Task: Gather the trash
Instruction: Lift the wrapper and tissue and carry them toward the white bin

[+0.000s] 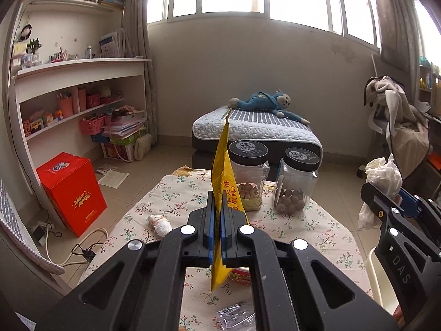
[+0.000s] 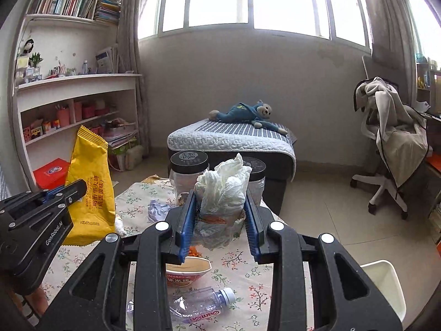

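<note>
While my left gripper (image 1: 217, 220) pinches the yellow snack bag (image 1: 223, 176) edge-on above the floral table (image 1: 171, 193), my right gripper (image 2: 220, 220) clamps a crumpled tissue wad (image 2: 223, 190). My arms hide most of the crushed bottle (image 2: 201, 303) and noodle bowl (image 2: 190, 269); the white bin (image 2: 386, 284) is cut off at the right.

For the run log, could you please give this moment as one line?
left gripper: shut on yellow snack bag | right gripper: shut on crumpled tissue | both above table

Two jars (image 1: 271, 176) crowding table's far edge
</note>
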{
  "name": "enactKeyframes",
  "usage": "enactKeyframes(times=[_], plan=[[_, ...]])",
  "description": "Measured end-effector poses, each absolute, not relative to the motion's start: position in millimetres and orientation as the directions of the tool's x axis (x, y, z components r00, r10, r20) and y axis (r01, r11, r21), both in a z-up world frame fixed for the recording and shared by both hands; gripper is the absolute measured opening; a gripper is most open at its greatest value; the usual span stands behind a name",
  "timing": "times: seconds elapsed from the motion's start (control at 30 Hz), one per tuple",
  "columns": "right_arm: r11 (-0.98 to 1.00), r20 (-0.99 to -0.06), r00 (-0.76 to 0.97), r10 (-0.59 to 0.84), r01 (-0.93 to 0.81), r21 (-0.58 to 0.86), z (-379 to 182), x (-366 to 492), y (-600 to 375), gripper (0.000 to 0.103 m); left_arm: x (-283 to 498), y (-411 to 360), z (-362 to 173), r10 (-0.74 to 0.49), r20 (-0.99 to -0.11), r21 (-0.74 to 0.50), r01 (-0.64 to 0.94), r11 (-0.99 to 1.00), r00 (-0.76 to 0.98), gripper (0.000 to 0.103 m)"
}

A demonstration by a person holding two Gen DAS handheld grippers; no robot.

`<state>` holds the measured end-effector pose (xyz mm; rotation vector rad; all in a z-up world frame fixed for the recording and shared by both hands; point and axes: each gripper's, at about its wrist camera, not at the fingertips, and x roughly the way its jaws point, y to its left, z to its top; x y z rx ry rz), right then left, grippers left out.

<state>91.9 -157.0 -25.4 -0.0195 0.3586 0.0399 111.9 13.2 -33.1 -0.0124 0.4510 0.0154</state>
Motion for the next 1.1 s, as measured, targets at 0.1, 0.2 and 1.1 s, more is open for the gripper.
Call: enactKeyframes(times=[0.1, 0.2, 1.1], plan=[[1.000, -0.340, 0.940, 0.015, -0.024, -0.020, -24.0, 89.2, -164.3, 0.031, 109.0, 4.4, -30.9, 0.003, -0.432, -0.006, -0.006, 1.000, 0.902, 0.003], [1.000, -0.344, 0.939, 0.000, -0.004, -0.012, -24.4, 88.1, -173.5, 0.031, 106.9, -5.1, -30.3, -0.005, -0.431, 0.000, 0.005, 1.000, 0.902, 0.003], [0.911, -0.502, 0.799, -0.332, 0.409, 0.049, -53.1, 77.7, -359.7, 0.032, 104.4, -136.5, -54.0, -0.209, -0.507, -0.012, 0.235, 0.972, 0.836, 0.003]])
